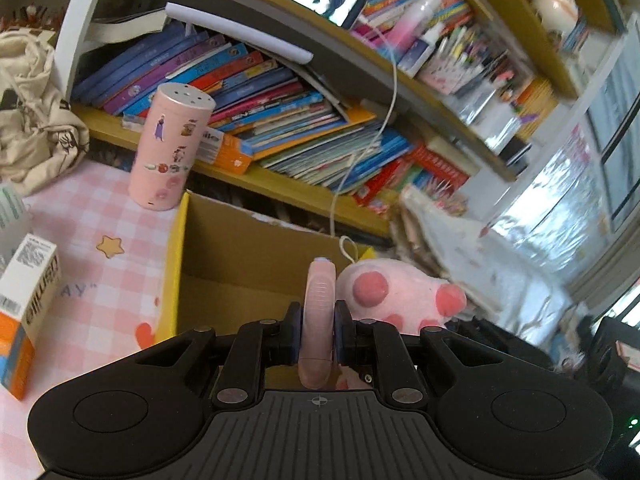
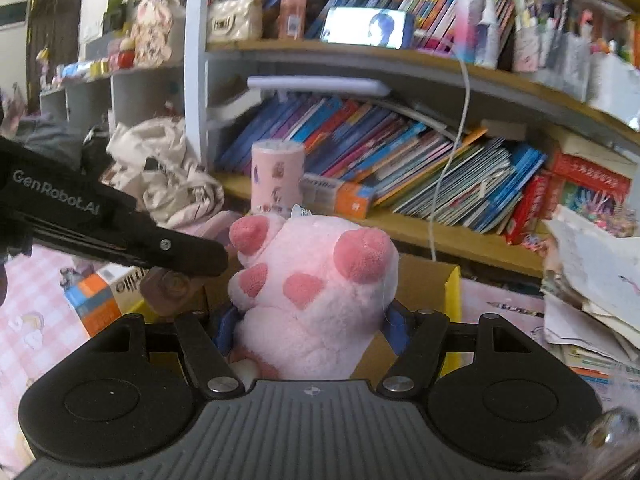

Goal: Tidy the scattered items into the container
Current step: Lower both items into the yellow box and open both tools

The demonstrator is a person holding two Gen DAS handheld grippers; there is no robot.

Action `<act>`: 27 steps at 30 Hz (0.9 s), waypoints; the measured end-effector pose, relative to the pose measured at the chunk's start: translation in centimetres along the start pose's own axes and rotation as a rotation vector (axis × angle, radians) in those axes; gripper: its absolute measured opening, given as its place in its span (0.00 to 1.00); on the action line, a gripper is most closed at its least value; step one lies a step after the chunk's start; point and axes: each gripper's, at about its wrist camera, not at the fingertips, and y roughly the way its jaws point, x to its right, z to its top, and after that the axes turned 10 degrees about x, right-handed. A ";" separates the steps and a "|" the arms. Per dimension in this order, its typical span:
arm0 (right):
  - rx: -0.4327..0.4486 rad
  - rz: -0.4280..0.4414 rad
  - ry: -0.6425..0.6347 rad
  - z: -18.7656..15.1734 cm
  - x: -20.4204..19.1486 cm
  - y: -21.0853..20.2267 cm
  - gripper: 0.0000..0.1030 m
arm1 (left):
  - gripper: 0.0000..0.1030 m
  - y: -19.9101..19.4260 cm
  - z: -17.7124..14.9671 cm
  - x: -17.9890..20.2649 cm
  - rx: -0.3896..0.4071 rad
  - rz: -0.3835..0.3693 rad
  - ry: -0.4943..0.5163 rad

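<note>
On the pink checked table (image 1: 80,216), a white-and-orange carton (image 1: 28,312) is lying at the left, a pink canister (image 1: 170,148) is standing behind the cardboard box (image 1: 240,256). The left gripper (image 1: 318,316) is clenching a flat pink disc (image 1: 319,304) above the box; the right gripper (image 2: 314,320) is grasping a pink plush paw (image 2: 316,280) over it
</note>
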 end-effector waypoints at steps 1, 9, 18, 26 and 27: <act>-0.012 0.008 -0.004 -0.2 0.0 0.4 0.65 | 0.14 0.3 -0.1 0.1 -0.008 0.011 0.017; -0.126 0.060 -0.010 -2.0 0.2 2.9 0.65 | 0.14 2.6 -1.4 -0.1 -0.089 0.087 0.102; -0.242 0.103 0.052 -3.2 1.1 4.9 0.66 | 0.14 4.1 -2.5 -0.5 -0.158 0.134 0.139; -0.299 0.134 0.173 -3.8 2.4 5.6 0.67 | 0.14 5.0 -3.1 -0.3 -0.198 0.136 0.150; -0.301 0.136 0.180 -3.9 2.5 5.6 0.68 | 0.14 5.0 -3.1 -0.2 -0.200 0.138 0.153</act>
